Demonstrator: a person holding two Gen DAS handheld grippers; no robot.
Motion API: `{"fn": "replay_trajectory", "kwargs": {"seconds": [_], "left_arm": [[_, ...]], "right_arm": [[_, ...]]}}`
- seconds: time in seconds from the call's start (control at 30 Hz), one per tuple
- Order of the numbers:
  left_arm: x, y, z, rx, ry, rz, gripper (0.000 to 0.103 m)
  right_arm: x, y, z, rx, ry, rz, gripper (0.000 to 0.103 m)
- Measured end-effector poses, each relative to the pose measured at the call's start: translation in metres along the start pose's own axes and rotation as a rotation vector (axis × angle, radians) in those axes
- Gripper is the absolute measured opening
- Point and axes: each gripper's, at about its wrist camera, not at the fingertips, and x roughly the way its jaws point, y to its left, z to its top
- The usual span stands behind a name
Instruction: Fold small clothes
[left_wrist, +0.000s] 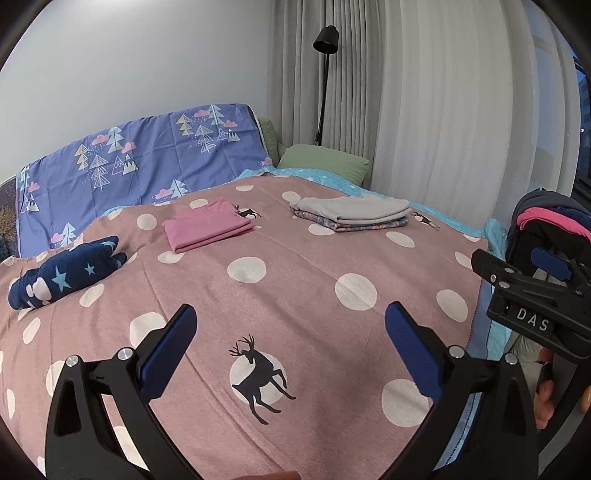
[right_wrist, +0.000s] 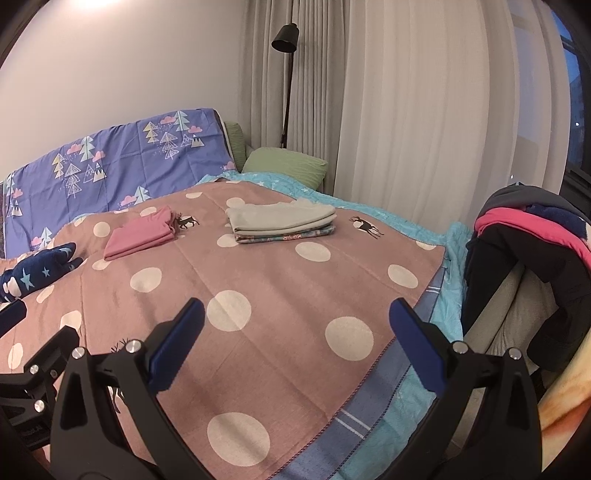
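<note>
Overhead, pink dotted blanket (left_wrist: 295, 258), curtains (left_wrist: 424, 92).

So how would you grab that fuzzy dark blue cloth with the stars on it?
The fuzzy dark blue star-print cloth lies bunched on the pink dotted blanket, to the left of both open grippers. I'd probably use the left gripper, coming down from above to pinch the raised end nearest the folded pink garment, where the loose fabric stands up.

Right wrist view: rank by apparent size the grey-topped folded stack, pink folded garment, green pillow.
1. grey-topped folded stack
2. green pillow and pink folded garment: look about alike, and the pillow lies farther off and partly hidden, so no ranking between them.
</note>
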Motion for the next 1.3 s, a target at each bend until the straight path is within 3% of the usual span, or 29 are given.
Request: {"fn": "replay_trajectory", "kwargs": {"seconds": [0.77, 0.93, 1.3], "left_arm": [[0.011, 0.001, -0.007, 0.010, 0.031, 0.014, 0.102], [0.012, 0.001, -0.008, 0.008, 0.033, 0.014, 0.102], [0.014, 0.000, -0.009, 0.020, 0.026, 0.021, 0.102]], "right_arm": [[0.017, 0.001, -0.004, 0.005, 0.024, -0.011, 0.101], [0.016, 0.004, -0.006, -0.014, -0.004, -0.050, 0.101], [0.017, 0.002, -0.007, -0.005, 0.002, -0.028, 0.101]]}}
